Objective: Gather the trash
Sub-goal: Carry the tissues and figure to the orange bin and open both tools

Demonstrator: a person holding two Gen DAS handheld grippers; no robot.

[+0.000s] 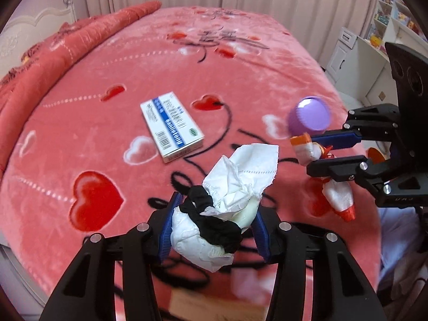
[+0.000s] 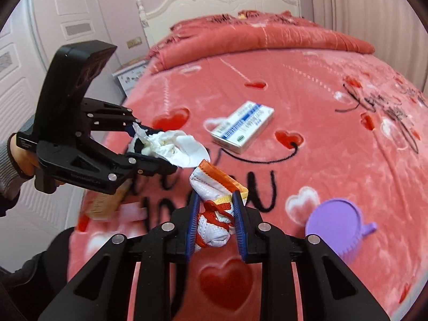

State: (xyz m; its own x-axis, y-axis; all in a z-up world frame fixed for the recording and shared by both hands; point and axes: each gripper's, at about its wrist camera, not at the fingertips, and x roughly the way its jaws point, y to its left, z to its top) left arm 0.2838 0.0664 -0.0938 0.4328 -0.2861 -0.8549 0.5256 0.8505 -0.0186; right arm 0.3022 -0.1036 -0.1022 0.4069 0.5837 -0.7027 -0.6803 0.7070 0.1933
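Note:
My left gripper point(image 1: 214, 211) is shut on a wad of white tissue point(image 1: 240, 176) tangled with a black hair tie point(image 1: 214, 214), held above the pink bed. It also shows in the right wrist view point(image 2: 157, 147) at left, with the tissue point(image 2: 182, 147). My right gripper point(image 2: 216, 206) is shut on a crumpled white-and-orange wrapper point(image 2: 214, 187); it appears in the left wrist view point(image 1: 307, 149) at right with the wrapper point(image 1: 337, 195). A blue-and-white box point(image 1: 171, 127) lies on the bed point(image 2: 242, 127). A purple lid point(image 1: 309, 117) lies near the right gripper point(image 2: 334, 226).
The bed is covered by a pink heart-print blanket point(image 1: 107, 139) with a folded red quilt point(image 2: 254, 40) by the white headboard point(image 2: 219, 2). A tan box point(image 2: 107, 203) lies under the left gripper at the bed's edge. White shelves point(image 1: 374, 42) stand beyond the bed.

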